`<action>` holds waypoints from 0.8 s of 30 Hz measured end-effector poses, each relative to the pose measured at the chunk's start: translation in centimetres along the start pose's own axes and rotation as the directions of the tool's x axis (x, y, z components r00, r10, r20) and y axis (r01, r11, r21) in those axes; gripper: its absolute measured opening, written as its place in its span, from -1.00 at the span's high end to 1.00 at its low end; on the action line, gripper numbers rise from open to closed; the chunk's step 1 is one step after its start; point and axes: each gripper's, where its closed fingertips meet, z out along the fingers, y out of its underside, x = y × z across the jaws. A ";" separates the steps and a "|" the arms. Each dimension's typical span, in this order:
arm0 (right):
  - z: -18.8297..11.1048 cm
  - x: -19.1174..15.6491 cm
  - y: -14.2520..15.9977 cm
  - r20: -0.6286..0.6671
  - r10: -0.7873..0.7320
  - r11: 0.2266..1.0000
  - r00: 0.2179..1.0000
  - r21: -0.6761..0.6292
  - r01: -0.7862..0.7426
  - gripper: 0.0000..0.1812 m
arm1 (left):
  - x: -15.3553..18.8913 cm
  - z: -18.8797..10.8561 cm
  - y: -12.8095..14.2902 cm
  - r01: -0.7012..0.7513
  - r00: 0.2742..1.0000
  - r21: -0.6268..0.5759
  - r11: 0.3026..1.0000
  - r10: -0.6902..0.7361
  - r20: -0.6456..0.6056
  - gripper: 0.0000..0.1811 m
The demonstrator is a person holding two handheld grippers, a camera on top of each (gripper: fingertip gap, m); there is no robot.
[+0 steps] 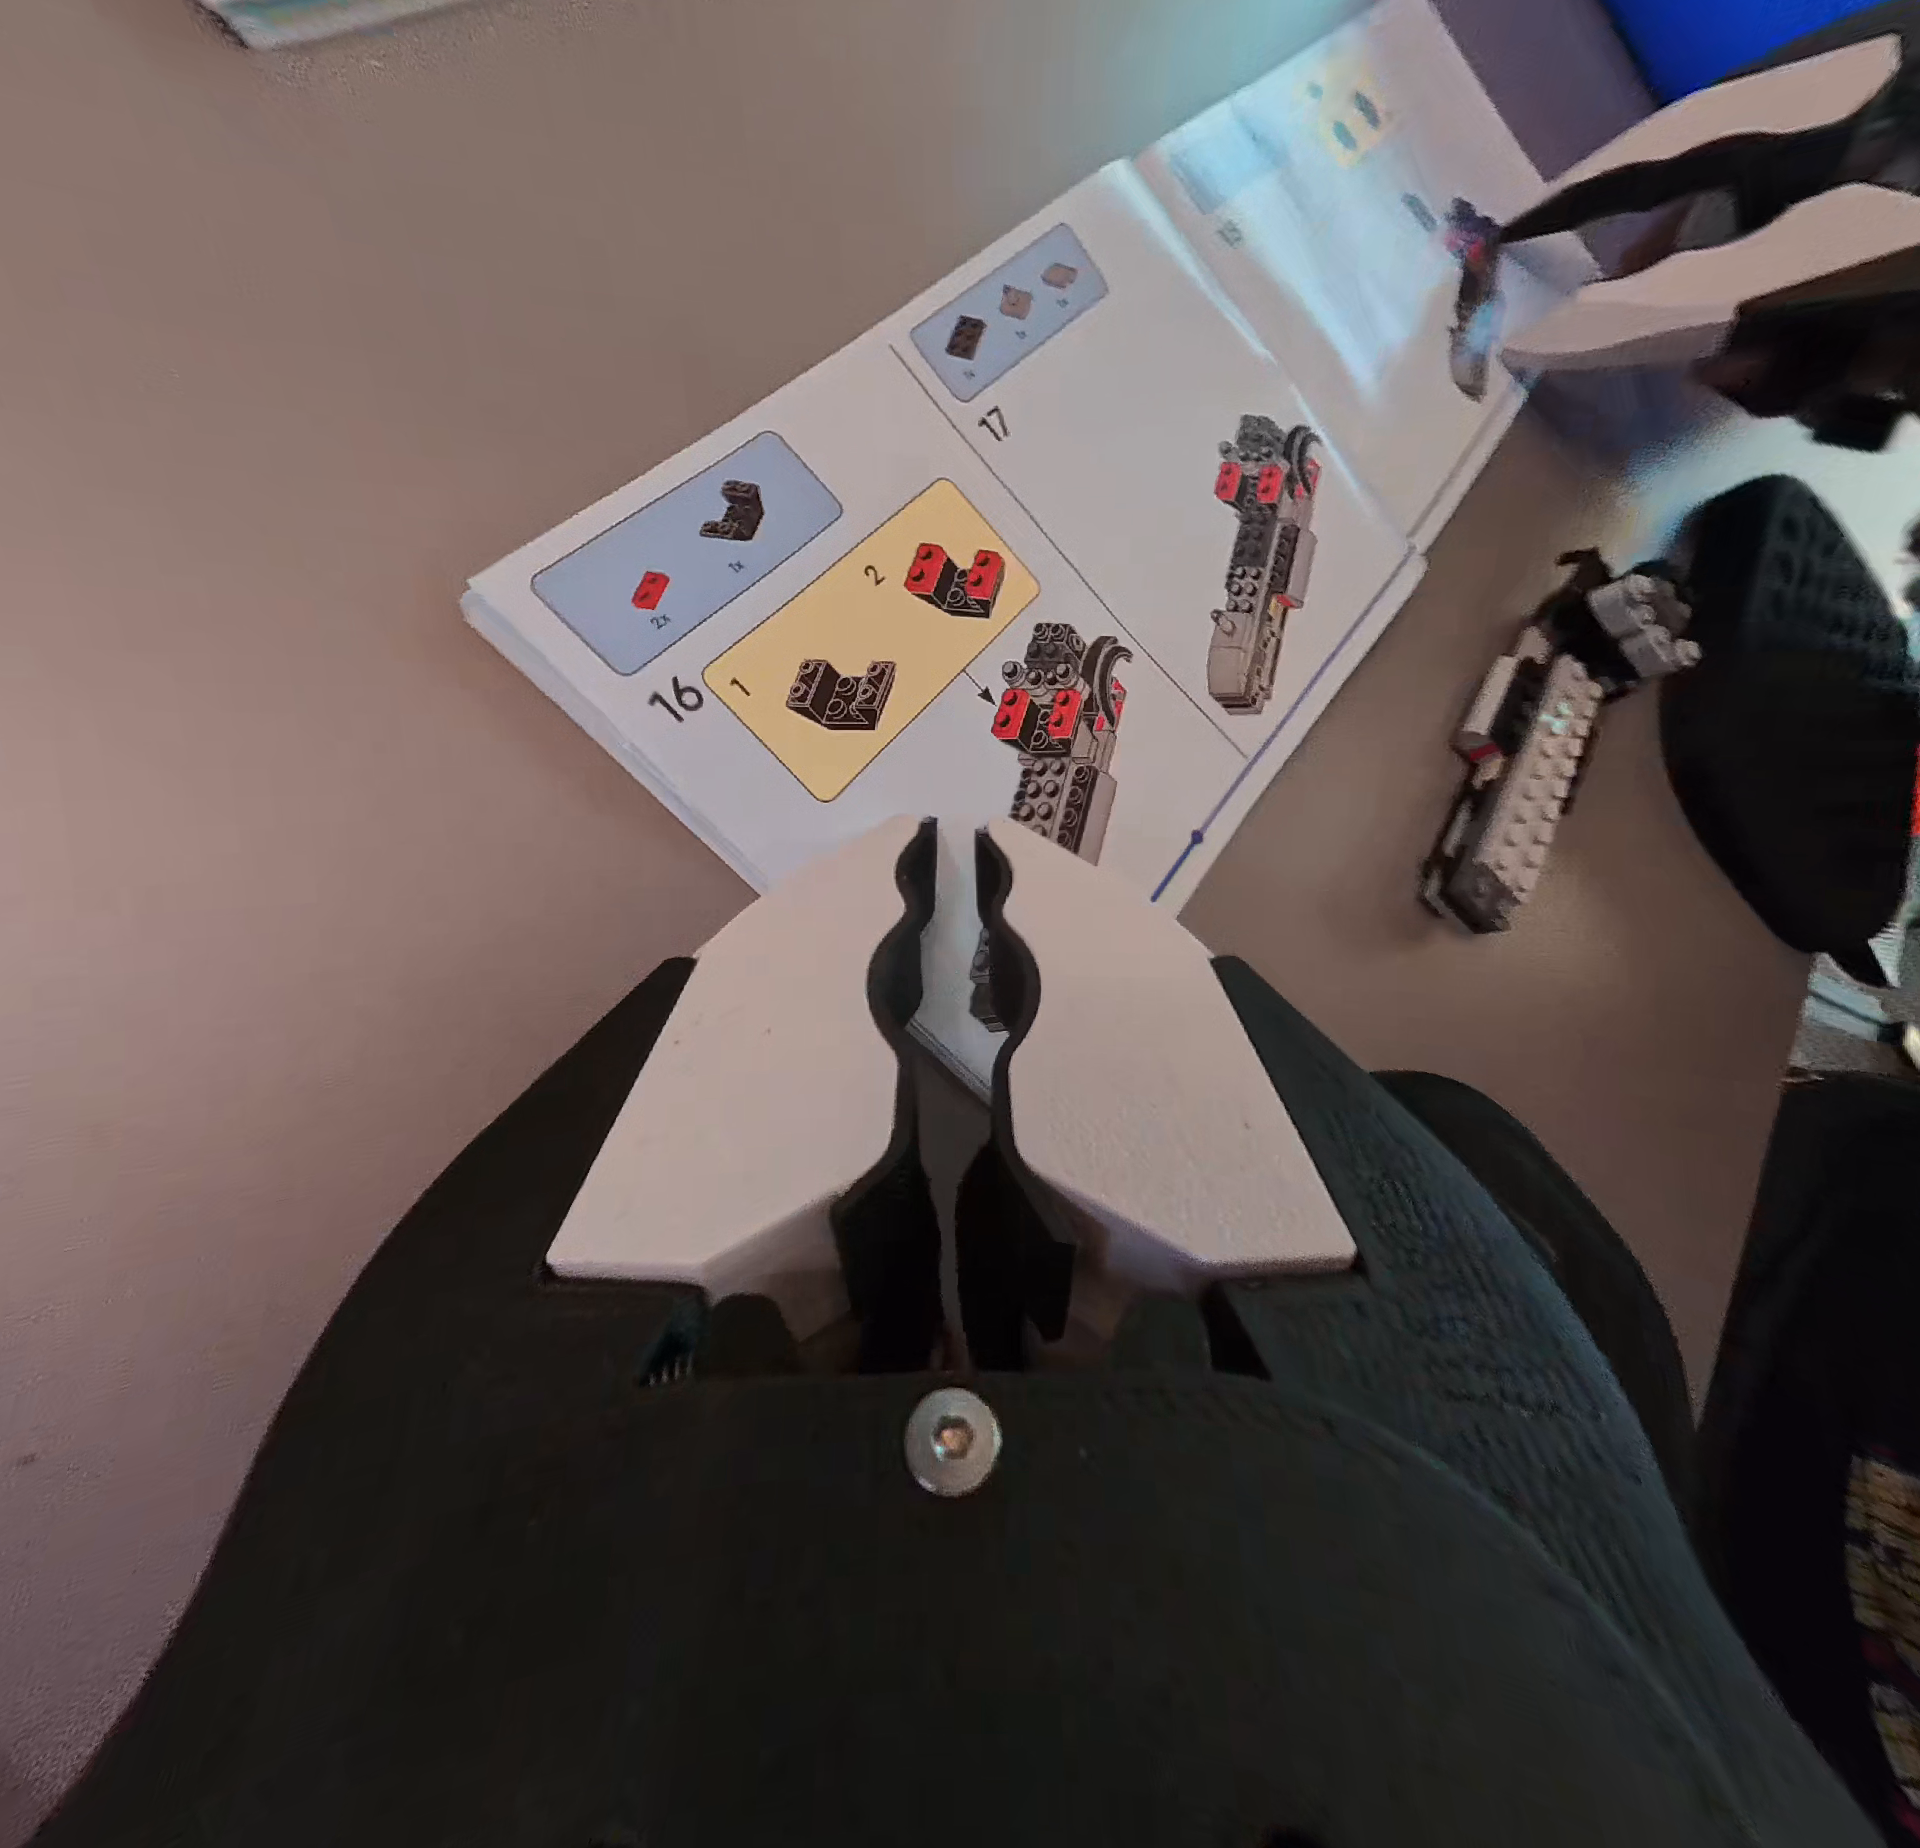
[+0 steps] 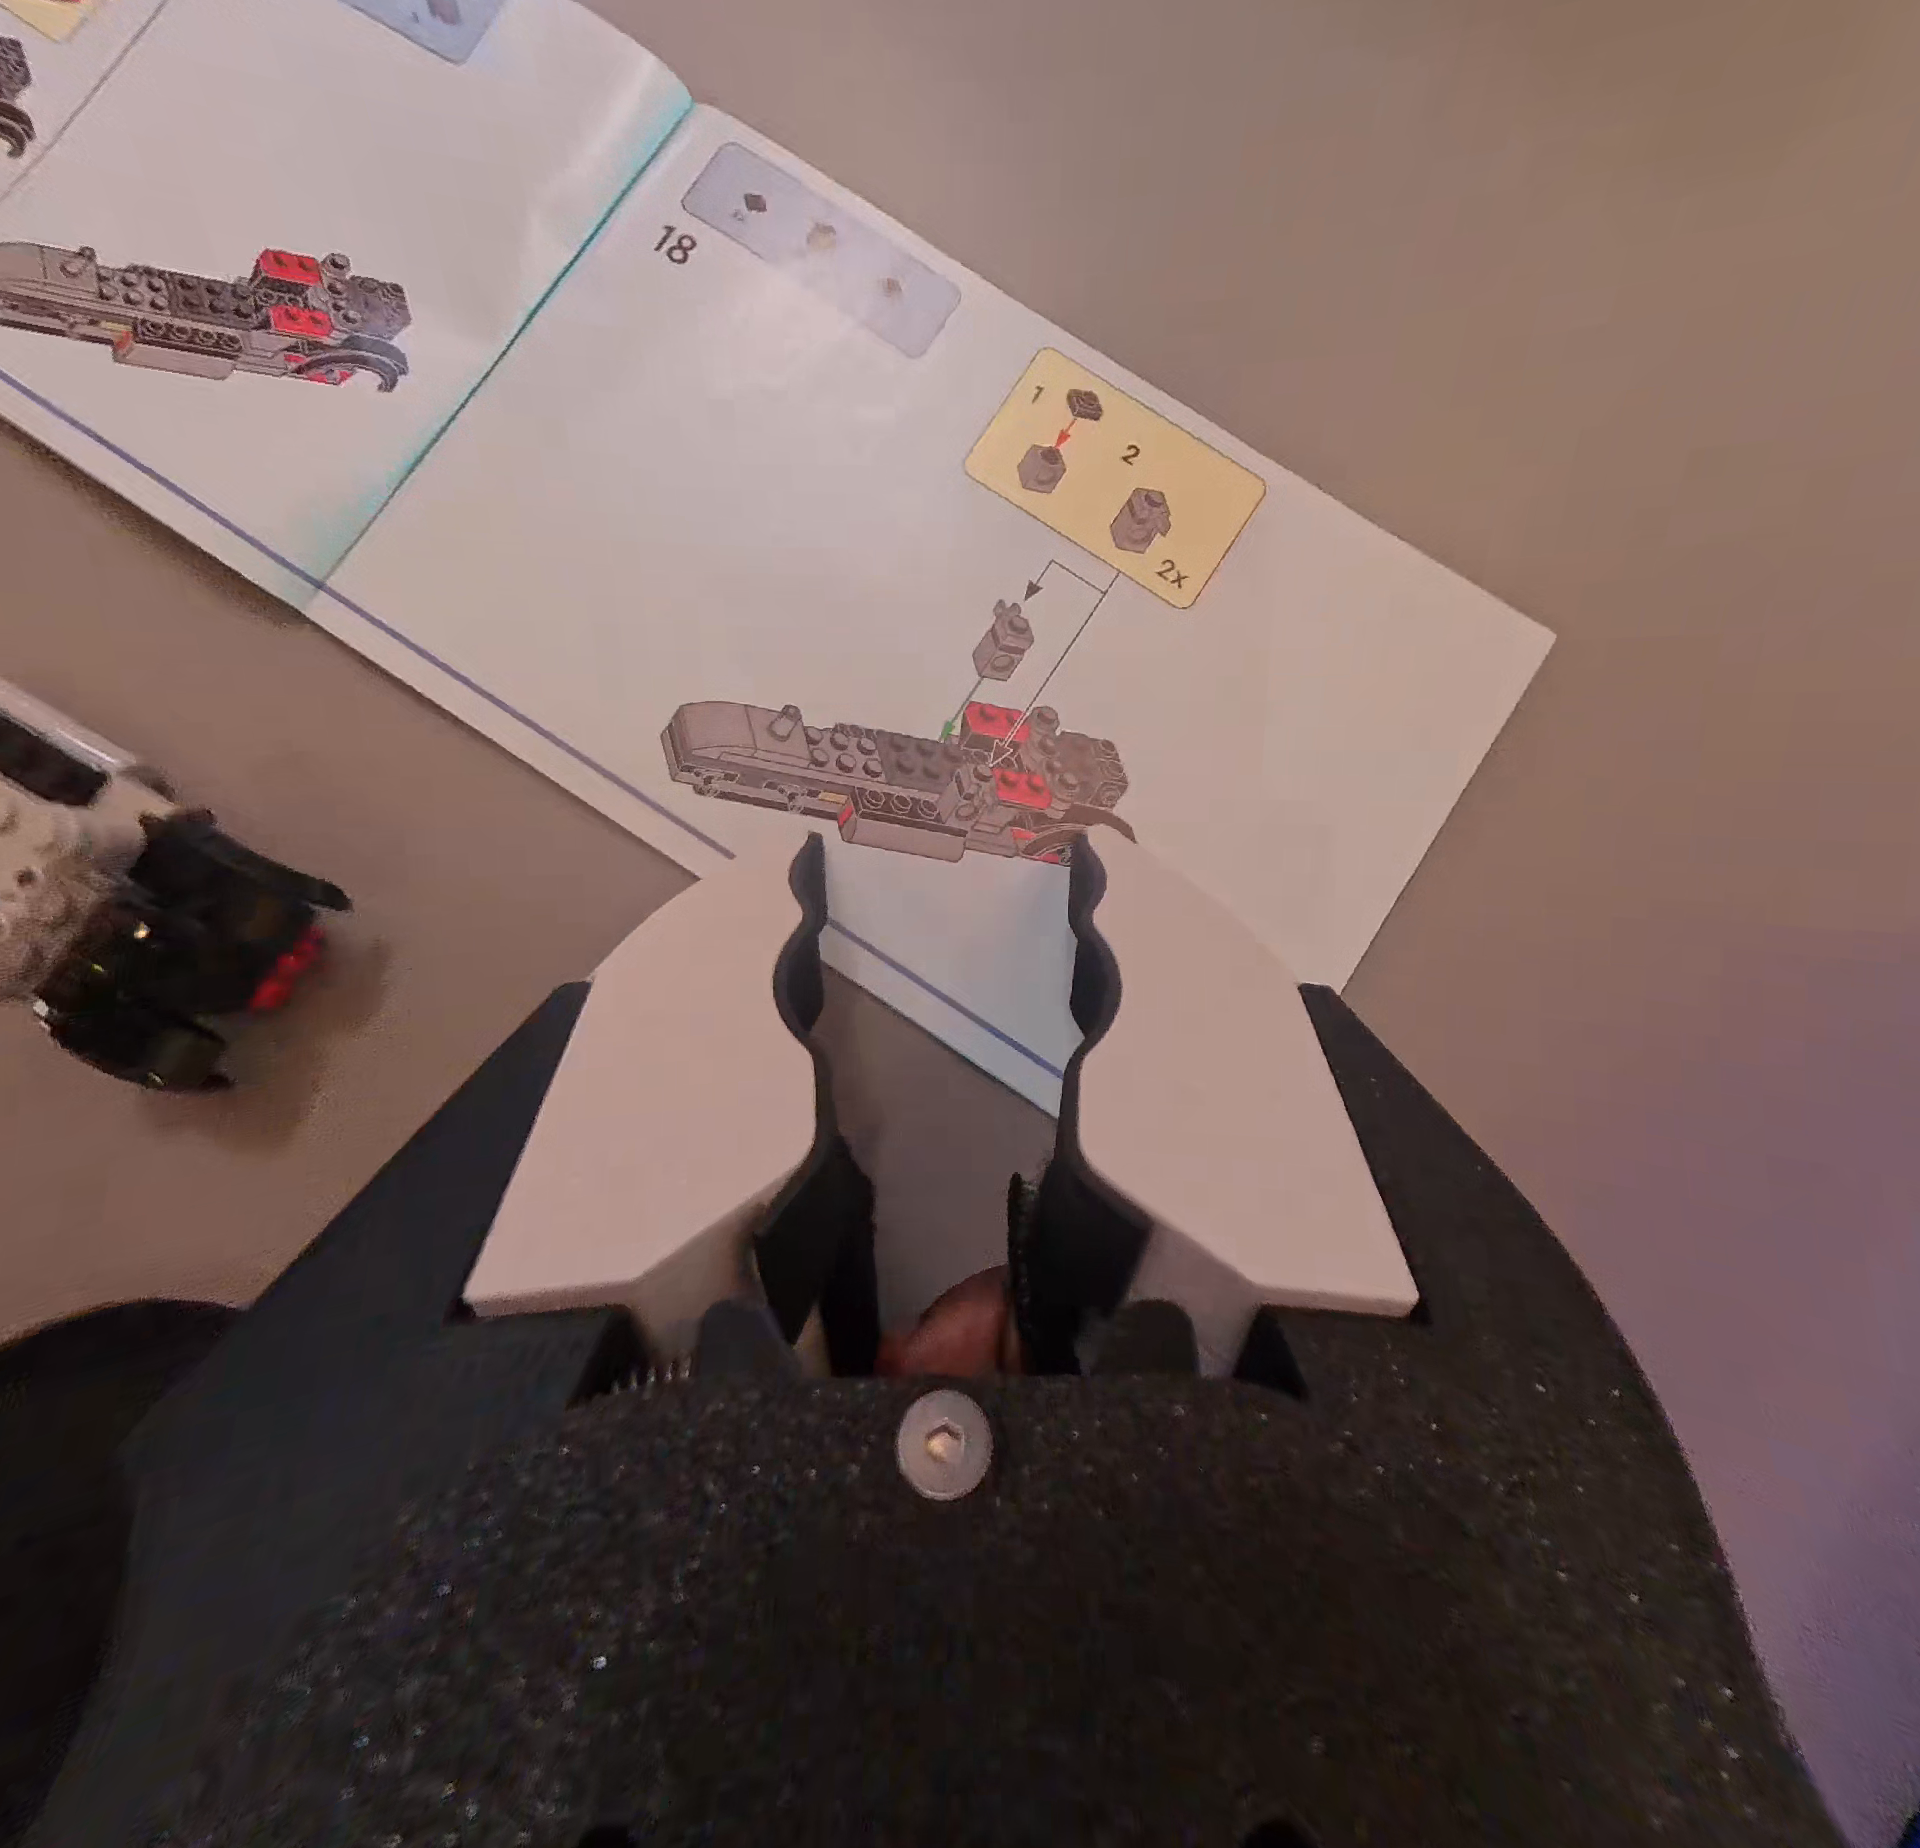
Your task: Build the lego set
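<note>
Two grippers hang over an open booklet (image 1: 935, 572) lying flat on the bench (image 1: 312, 551), and neither holds anything. The left gripper (image 1: 954, 842) has its fingers (image 1: 790, 1050) almost together, with only a thin slit between the tips and nothing in it. The right gripper (image 2: 940, 853) has its fingers (image 2: 675, 1092) clearly apart, the bare page and bench showing through the gap.

The model (image 1: 1527, 749), a long grey and black build with red bits at one end, lies on the bench just off the booklet's near edge. In the left wrist view it sits to the right of the left fingers and a little ahead. Its long axis runs roughly along the direction those fingers point, leaning slightly to the right. In the right wrist view the same model (image 2: 145, 925) lies to the left of the right fingers, blurred and cut by the frame edge, so only its dark end with the red studs shows. The model therefore lies between the two grippers, well apart from both sets of tips.

The right gripper looks somewhat nearer to the dark end, though the wide lens makes that uncertain. With its fingers already spread, I judge it the readier one to swing left and close across the model's narrow width. No loose bricks show in either view.
</note>
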 end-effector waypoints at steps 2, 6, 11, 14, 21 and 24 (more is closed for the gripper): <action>-0.1 0.8 0.1 0.018 -0.015 1.000 1.000 0.025 0.015 0.52 | 1.3 0.2 0.6 -0.011 0.999 0.013 1.000 0.012 -0.038 0.92; -0.3 0.9 0.2 0.062 -0.050 0.997 0.997 0.057 0.047 0.52 | 2.5 -2.1 -0.8 -0.233 0.965 0.112 0.966 0.216 0.152 0.80; -0.3 0.0 0.1 0.088 -0.034 0.991 0.996 0.134 0.022 0.31 | 1.0 -15.5 -4.0 -0.461 0.676 0.288 0.839 0.122 0.727 0.53; -0.4 -0.3 0.1 0.090 -0.017 0.985 0.996 0.175 0.001 0.27 | -2.0 -22.7 0.4 -0.392 0.456 0.209 0.896 -0.008 0.890 0.52; -0.5 0.2 -0.5 0.070 -0.007 0.979 0.998 0.202 -0.007 0.30 | -2.5 -19.7 6.9 -0.047 0.741 0.359 0.932 -0.209 0.638 0.85; -0.5 0.2 -0.4 0.067 -0.014 0.979 0.998 0.203 0.001 0.34 | -1.2 -18.7 6.8 -0.063 0.694 0.371 0.927 -0.226 0.684 0.88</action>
